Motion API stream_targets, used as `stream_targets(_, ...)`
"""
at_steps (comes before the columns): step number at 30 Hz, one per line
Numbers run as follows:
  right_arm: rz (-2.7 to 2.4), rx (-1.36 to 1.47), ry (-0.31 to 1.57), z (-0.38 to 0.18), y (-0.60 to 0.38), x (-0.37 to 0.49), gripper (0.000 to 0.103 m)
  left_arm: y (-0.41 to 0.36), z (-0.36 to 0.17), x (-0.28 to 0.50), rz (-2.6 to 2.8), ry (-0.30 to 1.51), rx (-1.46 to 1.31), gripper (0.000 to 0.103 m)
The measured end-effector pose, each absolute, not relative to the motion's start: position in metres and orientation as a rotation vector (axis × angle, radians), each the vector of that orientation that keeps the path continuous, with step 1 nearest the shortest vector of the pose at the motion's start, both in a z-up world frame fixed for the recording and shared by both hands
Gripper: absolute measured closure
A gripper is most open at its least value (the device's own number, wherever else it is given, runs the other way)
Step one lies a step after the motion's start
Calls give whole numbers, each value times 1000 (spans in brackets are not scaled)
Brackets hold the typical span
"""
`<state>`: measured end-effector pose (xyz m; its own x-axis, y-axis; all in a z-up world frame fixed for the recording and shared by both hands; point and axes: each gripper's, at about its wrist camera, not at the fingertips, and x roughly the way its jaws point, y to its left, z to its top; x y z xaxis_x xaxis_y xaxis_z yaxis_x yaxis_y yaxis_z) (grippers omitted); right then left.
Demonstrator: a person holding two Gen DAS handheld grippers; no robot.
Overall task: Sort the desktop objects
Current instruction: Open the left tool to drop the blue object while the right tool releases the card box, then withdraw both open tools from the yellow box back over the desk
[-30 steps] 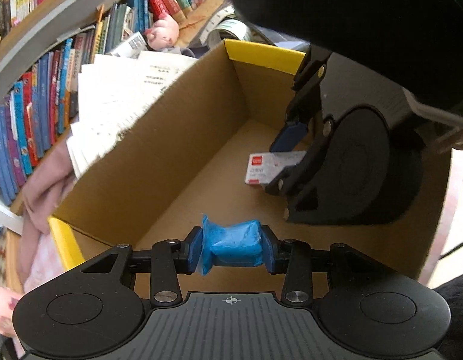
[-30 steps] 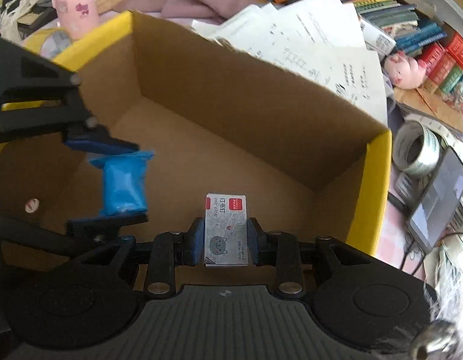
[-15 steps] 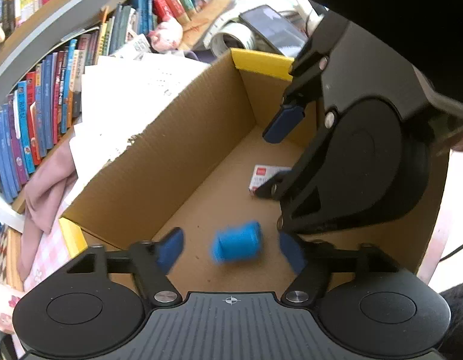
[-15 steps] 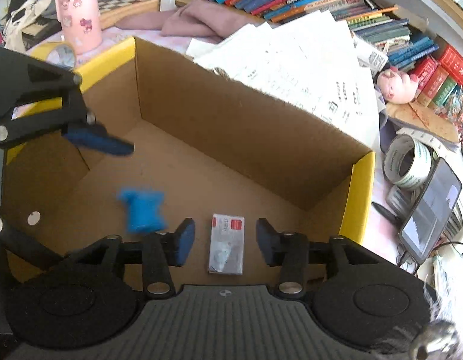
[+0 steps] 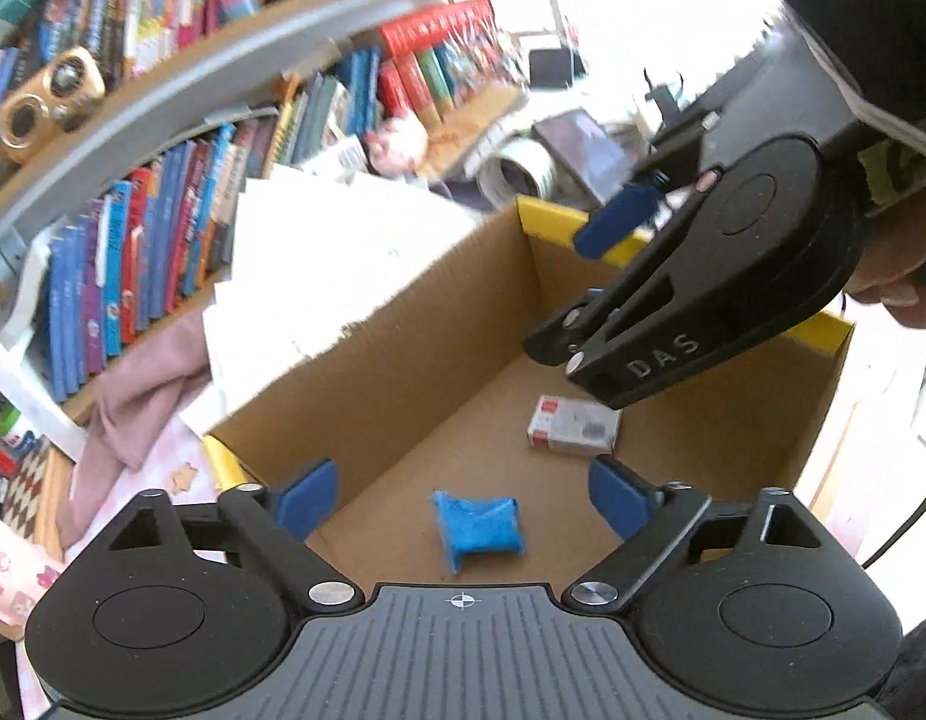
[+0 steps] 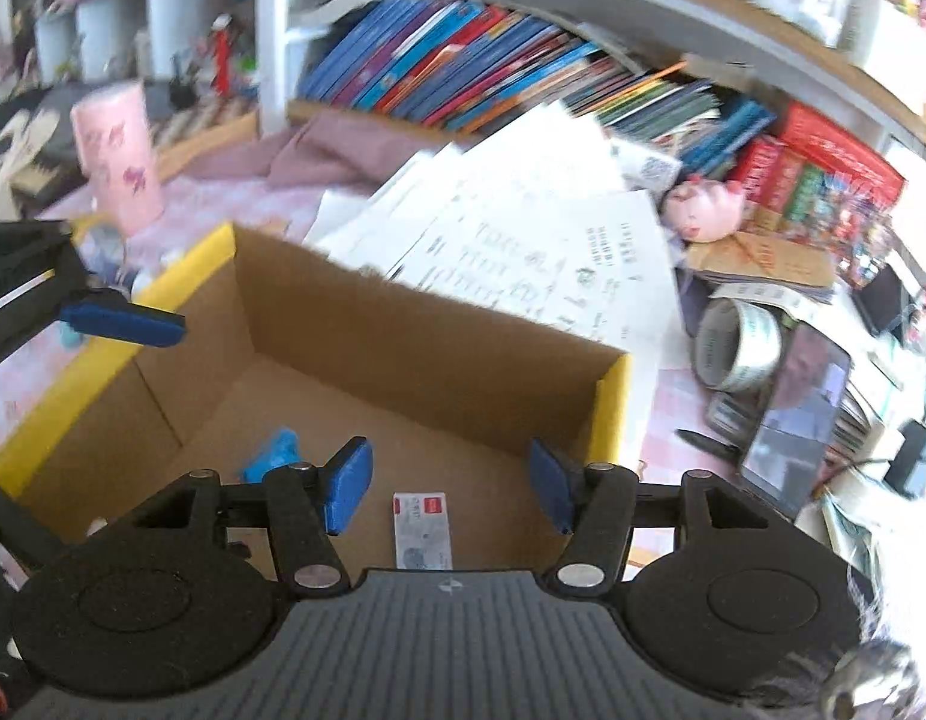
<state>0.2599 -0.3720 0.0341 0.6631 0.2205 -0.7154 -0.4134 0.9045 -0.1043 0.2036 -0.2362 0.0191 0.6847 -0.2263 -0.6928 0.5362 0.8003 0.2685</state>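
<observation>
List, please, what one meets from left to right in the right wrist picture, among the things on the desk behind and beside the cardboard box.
pink cup → loose white papers → pink pig toy → tape roll → phone

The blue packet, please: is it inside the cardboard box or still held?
Inside and released. The blue packet lies on the cardboard box floor, touched by neither pad of the open left hand-held gripper, whose jaws have just been opening.

Matt brown cardboard box (image 5: 391,372), crinkled blue plastic packet (image 5: 478,525), printed paper carton (image 5: 574,426), soft pink cloth (image 5: 139,402)
</observation>
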Motion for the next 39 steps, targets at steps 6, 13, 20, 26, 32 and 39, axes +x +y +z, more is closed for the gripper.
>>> stream_targets(6, 282, -196, 720, 51, -382, 241, 46, -221, 38, 189, -412, 630, 423, 6)
stream_targets(13, 213, -157, 671, 64, -379, 207, 46, -197, 52, 163, -380, 576, 351, 4)
stream_targets(20, 155, -149, 631, 74, -362, 167, 43, -176, 59, 130, -393, 535, 332, 4)
stream_targets(26, 96, -121, 613, 77, -351, 129, 43, -156, 66, 100, -398, 496, 324, 4)
stream_targets(32, 37, -94, 606, 75, -340, 93, 43, -132, 63, 76, -392, 508, 303, 4)
stream_targets(39, -6, -60, 624, 62, -324, 56, 43, -113, 50, 49, -399, 545, 303, 4)
